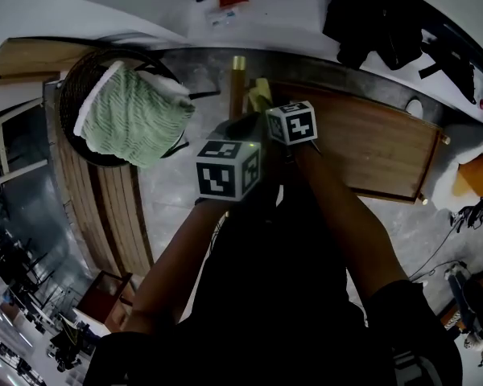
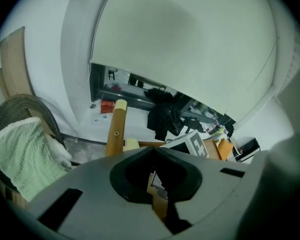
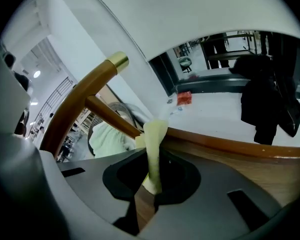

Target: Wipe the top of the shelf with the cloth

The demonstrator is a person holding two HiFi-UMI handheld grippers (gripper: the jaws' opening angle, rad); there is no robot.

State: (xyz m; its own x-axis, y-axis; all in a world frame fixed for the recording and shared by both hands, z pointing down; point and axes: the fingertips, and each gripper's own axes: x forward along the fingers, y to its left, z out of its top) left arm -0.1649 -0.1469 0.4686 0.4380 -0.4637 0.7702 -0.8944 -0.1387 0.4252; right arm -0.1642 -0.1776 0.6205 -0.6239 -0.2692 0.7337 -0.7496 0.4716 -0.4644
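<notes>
In the right gripper view, your right gripper (image 3: 153, 154) has its jaws pinched together on the pale yellow cloth (image 3: 155, 133). The cloth stands out past the tips as one narrow, bunched strip, just above the edge of the brown wooden shelf top (image 3: 270, 171) and close to the round wooden post with a brass cap (image 3: 85, 104) on the left. A strip that thin is the main worry. I judge that if you press down to wipe, the hard jaw tips may reach the wood before much cloth does and scrape it. A sideways drag could also pull the strip out of so small a bite. Sweeping left may catch it on the post or its crossbar. In the left gripper view, your left gripper (image 2: 153, 150) has its jaws closed tip to tip with nothing between them. It looks past the same post toward the dark woven basket (image 2: 37, 106) holding green knitted fabric (image 2: 20, 154). It carries no cloth, so it can only get in the way. In the head view the two grippers sit just beside each other over the left end of the shelf top, with the cloth beside the post. A wide stroke to the right may knock them together unless you draw the left one back. Your arms cover the near edge, and I cannot tell whether the cloth touches the wood yet.
</notes>
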